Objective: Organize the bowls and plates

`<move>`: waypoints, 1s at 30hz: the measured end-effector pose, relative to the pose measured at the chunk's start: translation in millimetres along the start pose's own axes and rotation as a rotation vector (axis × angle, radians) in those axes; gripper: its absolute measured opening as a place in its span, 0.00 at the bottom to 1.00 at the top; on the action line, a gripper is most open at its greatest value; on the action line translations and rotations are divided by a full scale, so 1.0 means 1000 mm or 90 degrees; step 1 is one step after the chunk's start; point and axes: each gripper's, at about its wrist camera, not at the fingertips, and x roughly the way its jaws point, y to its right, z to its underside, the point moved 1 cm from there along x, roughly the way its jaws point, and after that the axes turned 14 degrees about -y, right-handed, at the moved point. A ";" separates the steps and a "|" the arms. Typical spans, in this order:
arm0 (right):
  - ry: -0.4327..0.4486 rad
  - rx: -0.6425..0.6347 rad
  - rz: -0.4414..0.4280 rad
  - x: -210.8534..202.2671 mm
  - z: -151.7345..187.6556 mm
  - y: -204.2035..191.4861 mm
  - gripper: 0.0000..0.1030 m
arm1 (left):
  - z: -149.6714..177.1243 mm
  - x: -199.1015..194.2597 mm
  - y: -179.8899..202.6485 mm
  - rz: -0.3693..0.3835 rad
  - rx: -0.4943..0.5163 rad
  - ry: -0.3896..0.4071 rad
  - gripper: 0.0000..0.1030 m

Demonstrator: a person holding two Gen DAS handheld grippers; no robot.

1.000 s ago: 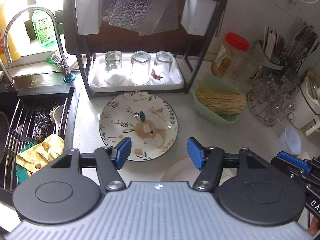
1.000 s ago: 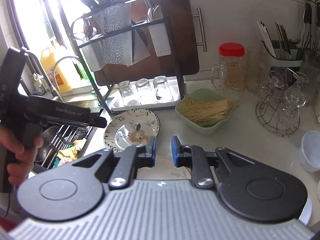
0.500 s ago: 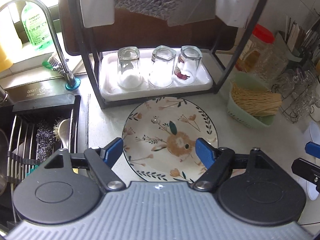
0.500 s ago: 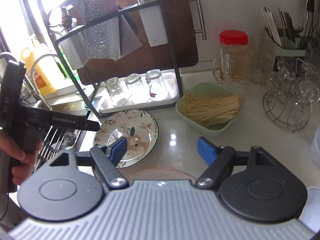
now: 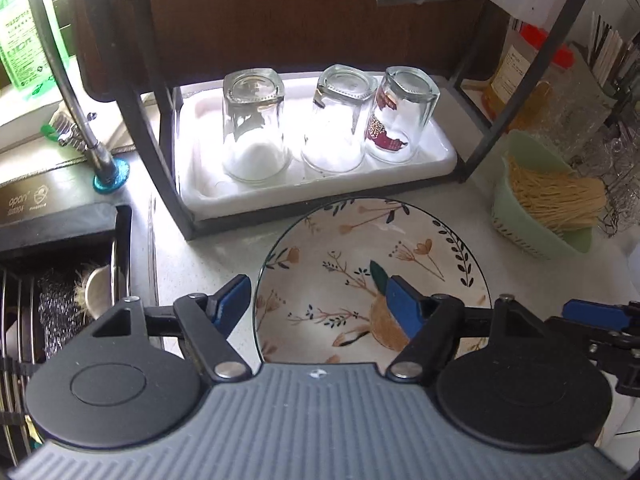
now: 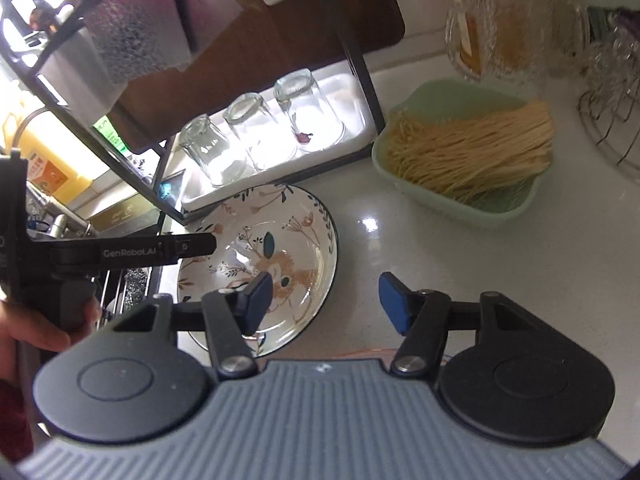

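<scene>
over plate | left gripper closer, jaws narrowing, empty

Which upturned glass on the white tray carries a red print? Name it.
The glass at the tray's right end, nearest the green noodle basket; the other two are plain clear.

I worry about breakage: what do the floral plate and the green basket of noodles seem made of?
Floral plate: probably glazed ceramic; glossy highlights show over its printed pattern, so breakable. Green basket: likely matte moulded plastic, with soft rounded edges and slotted walls.
</scene>
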 end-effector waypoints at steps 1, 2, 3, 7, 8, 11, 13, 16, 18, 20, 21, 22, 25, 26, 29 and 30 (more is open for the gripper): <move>-0.004 0.004 -0.004 0.005 -0.002 0.000 0.52 | -0.002 0.002 0.000 -0.003 0.006 -0.001 0.72; -0.010 0.009 -0.004 0.011 -0.004 -0.001 0.46 | -0.004 0.005 0.000 -0.017 0.016 -0.003 0.69; -0.016 0.015 -0.002 0.016 -0.006 -0.001 0.44 | -0.006 0.008 0.001 -0.034 0.026 -0.003 0.63; -0.033 0.041 0.010 0.033 -0.012 -0.002 0.29 | -0.014 0.017 -0.004 -0.020 0.042 -0.017 0.51; -0.035 0.049 0.011 0.037 -0.014 -0.001 0.29 | -0.016 0.020 -0.006 -0.016 0.045 -0.025 0.48; -0.049 0.063 0.006 0.045 -0.018 0.001 0.22 | -0.020 0.026 -0.008 -0.024 0.055 -0.034 0.43; -0.058 0.069 0.011 0.049 -0.019 0.001 0.21 | -0.022 0.027 -0.011 -0.017 0.055 -0.038 0.40; -0.062 0.070 0.011 0.050 -0.022 -0.001 0.19 | -0.024 0.034 -0.017 0.000 0.052 -0.054 0.38; -0.067 0.072 0.014 0.053 -0.024 -0.002 0.18 | -0.025 0.037 -0.021 0.015 0.046 -0.062 0.36; -0.071 0.071 0.020 0.057 -0.024 -0.004 0.13 | -0.026 0.041 -0.025 0.033 0.040 -0.070 0.36; -0.074 0.074 0.022 0.058 -0.025 -0.003 0.12 | -0.026 0.041 -0.026 0.040 0.039 -0.068 0.36; -0.074 0.078 0.019 0.059 -0.025 -0.002 0.10 | -0.025 0.041 -0.028 0.048 0.039 -0.064 0.36; -0.073 0.097 0.004 0.061 -0.024 0.004 0.10 | -0.025 0.042 -0.029 0.060 0.054 -0.069 0.36; -0.073 0.105 0.000 0.062 -0.023 0.004 0.10 | -0.025 0.043 -0.030 0.063 0.054 -0.074 0.36; -0.076 0.127 -0.002 0.067 -0.017 0.004 0.10 | -0.028 0.044 -0.028 0.064 0.064 -0.090 0.36; -0.073 0.134 -0.004 0.067 -0.015 0.004 0.10 | -0.028 0.044 -0.027 0.065 0.067 -0.095 0.37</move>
